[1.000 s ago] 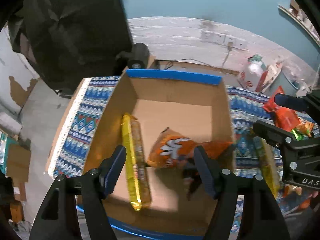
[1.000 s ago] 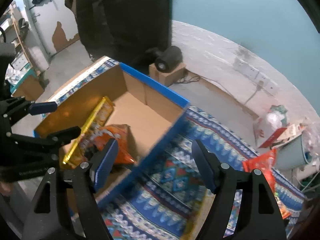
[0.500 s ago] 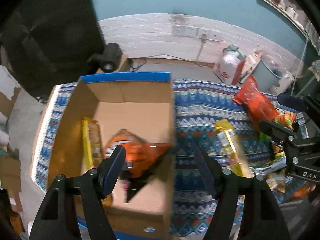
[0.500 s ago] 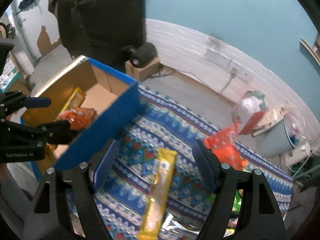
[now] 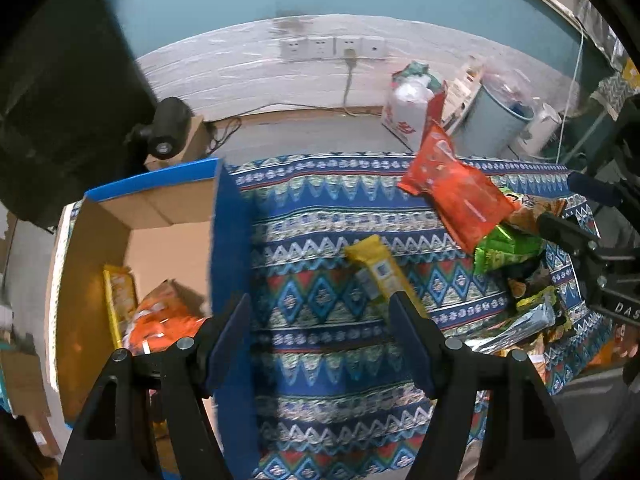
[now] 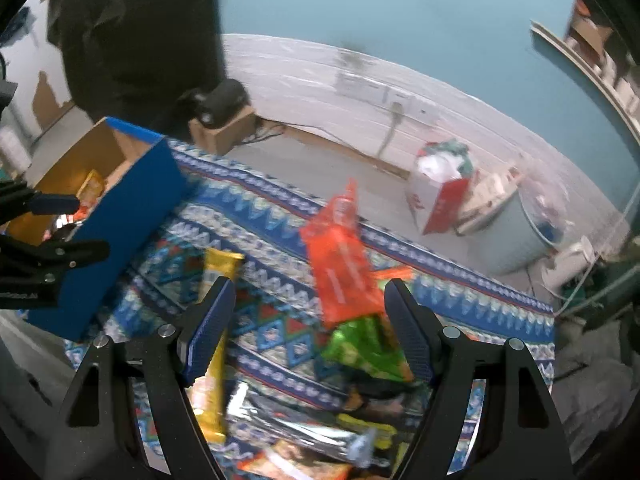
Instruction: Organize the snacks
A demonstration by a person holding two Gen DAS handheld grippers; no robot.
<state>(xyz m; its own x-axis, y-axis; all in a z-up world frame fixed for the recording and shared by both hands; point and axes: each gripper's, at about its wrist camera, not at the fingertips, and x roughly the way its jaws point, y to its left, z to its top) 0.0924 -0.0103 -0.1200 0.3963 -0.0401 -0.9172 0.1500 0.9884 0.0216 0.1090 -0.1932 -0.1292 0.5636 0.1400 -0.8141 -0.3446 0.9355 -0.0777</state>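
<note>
A blue cardboard box (image 5: 230, 248) stands at the left end of the patterned cloth (image 5: 320, 216). It holds a yellow packet (image 5: 118, 296) and an orange chip bag (image 5: 160, 320). A long yellow bar (image 5: 378, 272) lies on the cloth in the middle. A red-orange bag (image 5: 456, 196) and a green packet (image 5: 504, 246) lie in the snack pile at the right. My left gripper (image 5: 320, 344) is open and empty above the cloth beside the box. My right gripper (image 6: 310, 328) is open and empty above the pile, with the red-orange bag (image 6: 340, 264), green packet (image 6: 364, 348) and yellow bar (image 6: 214, 360) below it.
Silver and orange packets (image 6: 304, 436) fill the near right of the cloth. Beyond the table stand a white and red bag (image 5: 408, 112), a grey bin (image 5: 496, 124) and a black camera on a small box (image 5: 168, 128). A dark cloth (image 5: 60, 80) hangs at the left.
Both grippers have swung right, away from the box and over the cloth and the snack pile. Both stay open and empty.
</note>
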